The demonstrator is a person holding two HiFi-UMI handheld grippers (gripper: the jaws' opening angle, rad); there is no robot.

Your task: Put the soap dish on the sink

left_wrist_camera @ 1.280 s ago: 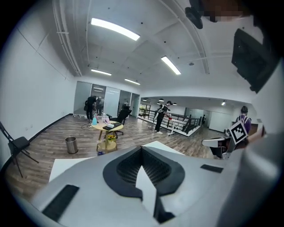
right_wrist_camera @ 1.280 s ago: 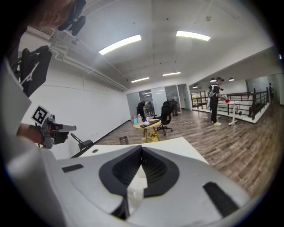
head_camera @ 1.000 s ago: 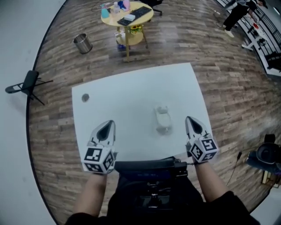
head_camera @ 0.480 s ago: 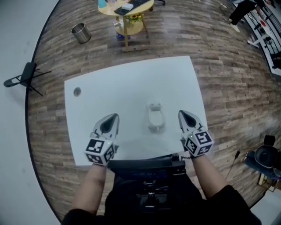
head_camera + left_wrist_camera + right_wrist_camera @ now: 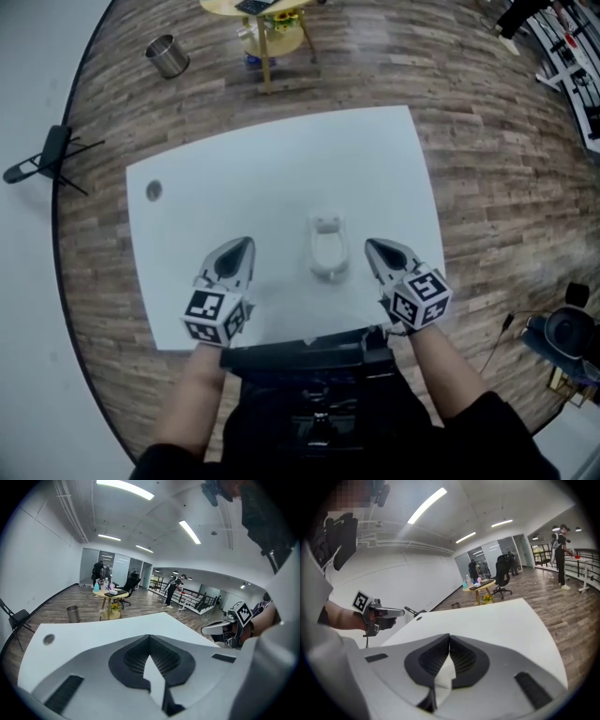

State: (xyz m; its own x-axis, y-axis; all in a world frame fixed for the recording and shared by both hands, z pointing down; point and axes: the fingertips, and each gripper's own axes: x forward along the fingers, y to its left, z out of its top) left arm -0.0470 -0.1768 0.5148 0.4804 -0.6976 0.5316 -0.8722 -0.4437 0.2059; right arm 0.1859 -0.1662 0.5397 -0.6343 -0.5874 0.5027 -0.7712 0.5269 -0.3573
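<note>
A small white sink-shaped piece [image 5: 327, 250] stands on the white table [image 5: 281, 169], near its front edge. A small grey round object [image 5: 154, 190] lies at the table's far left, also seen in the left gripper view [image 5: 48, 639]. My left gripper [image 5: 244, 246] hovers left of the white piece, jaws shut and empty [image 5: 149, 637]. To the right of that piece is my right gripper [image 5: 370, 246], close beside it, also shut with nothing held [image 5: 449, 637]. Both gripper views lose the white piece behind their own jaws.
Beyond the table are a round yellow side table [image 5: 267, 11], a metal bin [image 5: 167, 54] and a dark folding chair [image 5: 49, 155] on the wood floor. People stand far off near a railing [image 5: 172, 588]. Black gear [image 5: 309, 361] hangs at the person's chest.
Both grippers have sunk toward the table and drawn closer to the white piece from either side. The head view has tilted further down. Jaws stay shut.
</note>
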